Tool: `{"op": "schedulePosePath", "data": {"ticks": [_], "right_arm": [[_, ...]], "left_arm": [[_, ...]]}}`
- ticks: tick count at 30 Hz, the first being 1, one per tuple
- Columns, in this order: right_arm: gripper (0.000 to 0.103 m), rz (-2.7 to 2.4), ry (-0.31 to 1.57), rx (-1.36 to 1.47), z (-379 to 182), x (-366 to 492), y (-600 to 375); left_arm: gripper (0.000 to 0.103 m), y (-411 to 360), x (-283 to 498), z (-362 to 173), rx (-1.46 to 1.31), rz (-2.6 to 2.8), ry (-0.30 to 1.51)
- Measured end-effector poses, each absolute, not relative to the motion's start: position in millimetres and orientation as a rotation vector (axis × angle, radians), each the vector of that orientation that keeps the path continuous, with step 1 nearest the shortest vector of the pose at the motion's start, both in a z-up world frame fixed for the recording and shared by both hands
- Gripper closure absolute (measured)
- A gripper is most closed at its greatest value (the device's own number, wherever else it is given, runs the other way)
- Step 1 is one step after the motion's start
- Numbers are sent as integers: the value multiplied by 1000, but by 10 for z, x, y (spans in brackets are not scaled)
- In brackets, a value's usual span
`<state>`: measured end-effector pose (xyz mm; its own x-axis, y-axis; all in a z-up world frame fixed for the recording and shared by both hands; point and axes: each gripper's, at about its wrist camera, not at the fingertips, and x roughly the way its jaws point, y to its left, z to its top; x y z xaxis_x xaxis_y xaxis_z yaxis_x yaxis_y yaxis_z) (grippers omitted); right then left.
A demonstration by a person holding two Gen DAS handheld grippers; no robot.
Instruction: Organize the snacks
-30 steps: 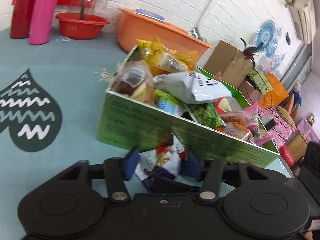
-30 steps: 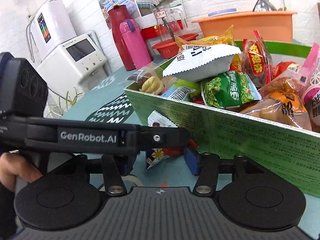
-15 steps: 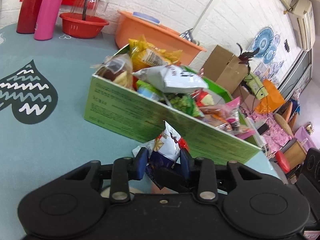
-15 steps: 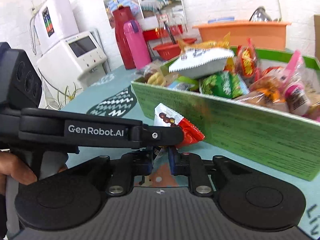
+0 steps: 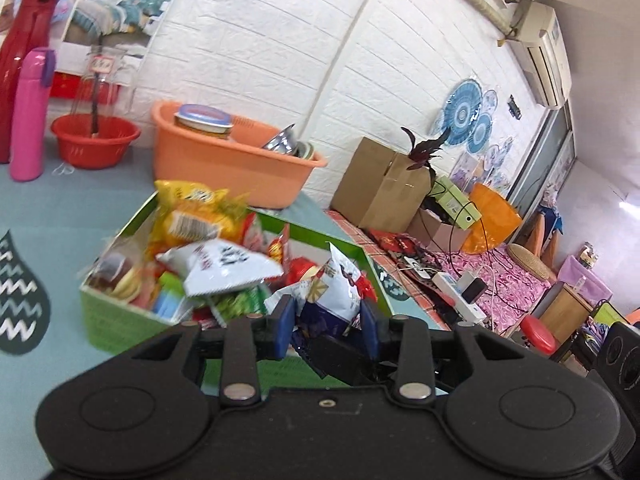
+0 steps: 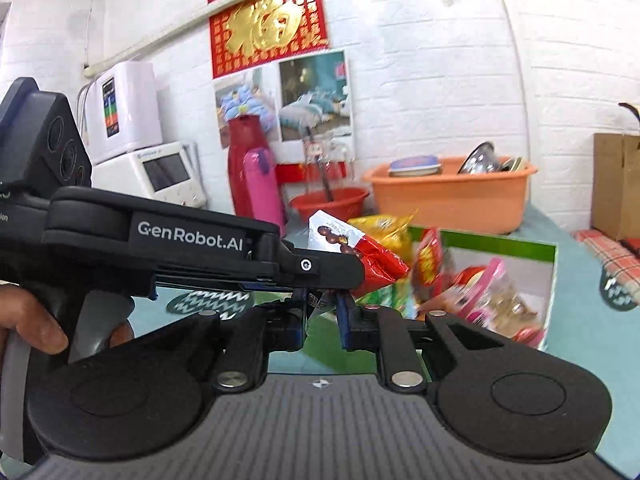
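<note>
Green cardboard frames the snack box [image 5: 116, 322], which sits on the teal table [image 5: 80, 208] heaped with packets, and both grippers hang at its near wall with one shared snack packet [image 5: 334, 288] between them. From the left wrist view, the left gripper [image 5: 326, 330] grips the packet's lower, dark-blue part across its width, its blue pads pressed to either side, while the white upper end stands up toward the far wall. From the right wrist view, the right gripper [image 6: 322, 312] is clenched on a thin edge of the same packet, whose red and white end [image 6: 352, 248] rises up and to the right, partly hidden behind the left gripper's black finger crossing from the left. So the packet's long axis runs roughly upright, tilted away toward the box, and the open box top lies just beyond and below it, slightly left in the left view. Both hands look about equally near the box; the coming move, I judge, is a short carry forward over the near wall, then letting go above the heap.
</note>
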<state>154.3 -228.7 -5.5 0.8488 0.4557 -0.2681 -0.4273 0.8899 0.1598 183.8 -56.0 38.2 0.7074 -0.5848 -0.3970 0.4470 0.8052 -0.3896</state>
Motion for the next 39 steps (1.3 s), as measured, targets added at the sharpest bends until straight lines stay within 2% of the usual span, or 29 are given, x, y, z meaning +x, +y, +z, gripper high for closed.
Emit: {"op": "schedulePosePath", "data": {"ticks": [6, 8, 9, 10, 12, 13, 14, 15, 16, 17, 31, 39], "right_arm": [[75, 430, 286, 104, -43, 1779, -2481], [75, 418, 282, 90, -95, 1870, -2505], [73, 414, 295, 72, -142, 1951, -2505], [71, 413, 322, 57, -201, 2029, -2499], [58, 399, 371, 50, -331, 2123, -2523], [56, 403, 368, 45, -378, 2107, -2541], [42, 406, 342, 43, -400, 2060, -2560], [14, 407, 327, 45, -404, 2026, -2572], [4, 401, 320, 54, -398, 1985, -2587], [1, 399, 315, 62, -383, 1960, -2596], [0, 278, 300, -64, 324, 1054, -2665], [0, 241, 296, -101, 432, 587, -2721]], "left_arm": [[33, -727, 2152, 345, -289, -596, 546], [17, -766, 2270, 294, -274, -602, 565], [0, -775, 2309, 257, -262, -593, 578], [0, -774, 2325, 223, -249, -570, 590], [0, -731, 2283, 181, -227, -515, 573], [0, -699, 2251, 170, -216, -509, 554], [0, -673, 2231, 165, -208, -509, 546], [0, -640, 2212, 166, -205, -498, 547], [0, -610, 2197, 174, -208, -485, 549], [0, -586, 2180, 193, -209, -478, 549], [0, -482, 1213, 776, -80, -328, 418], [0, -448, 592, 789, -49, -266, 422]]}}
